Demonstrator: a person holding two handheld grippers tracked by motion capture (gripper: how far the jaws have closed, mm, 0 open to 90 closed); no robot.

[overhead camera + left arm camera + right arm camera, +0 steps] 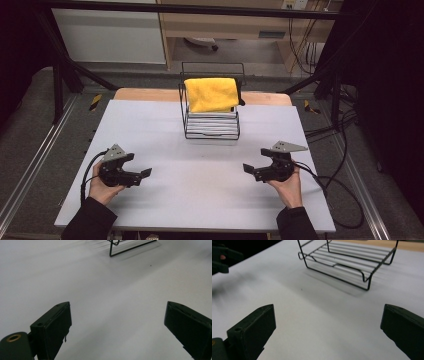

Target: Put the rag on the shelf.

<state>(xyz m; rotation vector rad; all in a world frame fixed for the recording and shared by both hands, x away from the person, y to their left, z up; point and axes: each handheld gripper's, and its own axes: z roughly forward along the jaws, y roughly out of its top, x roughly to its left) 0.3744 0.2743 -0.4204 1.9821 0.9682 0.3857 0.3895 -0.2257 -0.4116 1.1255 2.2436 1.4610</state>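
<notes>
A folded yellow cloth (212,94) lies draped over the top of a black wire rack (211,120) at the back middle of the white table (200,205). Near the front left, a hand holds my left gripper (144,174) just above the table, its jaws pointing right and standing wide apart with nothing between them (117,315). At the front right my right gripper (248,170) points left, also open and empty (327,317). The rack's base (347,263) stands ahead of the right jaws. A corner of the rack (125,248) shows far ahead of the left jaws.
Black cables (340,195) trail off the table's right edge onto the floor. Black frame posts (65,65) stand at both back corners. A wooden strip (150,94) runs along the table's back edge. The left gripper (222,256) is at the upper left of the right gripper view.
</notes>
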